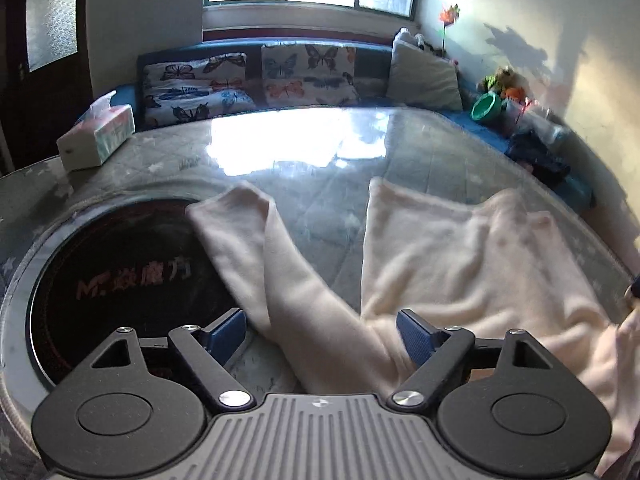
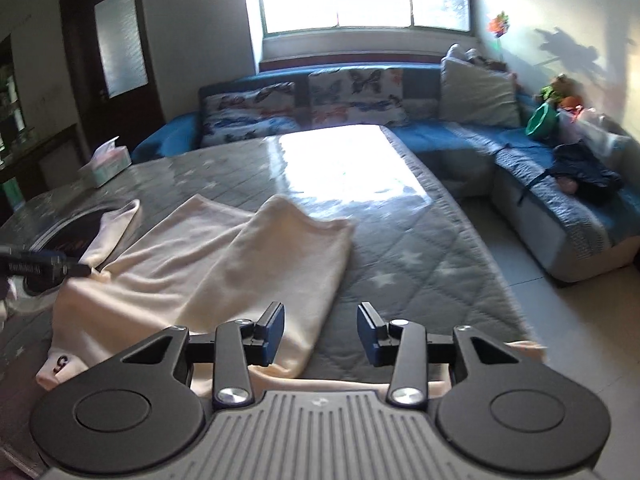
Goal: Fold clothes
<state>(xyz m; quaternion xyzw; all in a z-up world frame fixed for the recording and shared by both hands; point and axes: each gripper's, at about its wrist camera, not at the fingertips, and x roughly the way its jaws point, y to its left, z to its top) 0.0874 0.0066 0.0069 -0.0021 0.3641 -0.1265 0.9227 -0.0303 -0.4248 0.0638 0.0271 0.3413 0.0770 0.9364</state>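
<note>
Garment: cream sweater [image 2: 224, 264], spread flat on the table [image 2: 420, 248], body toward the near edge, upper layer folded over at a slant.
Sleeve: one cream sleeve [image 1: 256, 248] stretched diagonally, cuff lying over the rim of the round black hotplate [image 1: 120, 272] set into the tabletop.
Label: small patch with a dark mark [image 2: 60, 364] on the sweater's near left corner.
Left gripper [image 1: 322, 332]: jaws wide apart, blue pads either side of the sleeve base, not pressing it.
Right gripper [image 2: 321, 332]: jaws partly apart, nothing pinched; left pad above the sweater's folded edge, right pad above bare quilted cover.
Table cover: grey quilted cloth with white stars under a glossy sheet.
Tissue box [image 1: 98, 136]: far left corner of the table.
Background: blue sofa [image 2: 520, 152] with butterfly cushions [image 1: 308, 76], green bowl [image 1: 486, 108], bright window.
</note>
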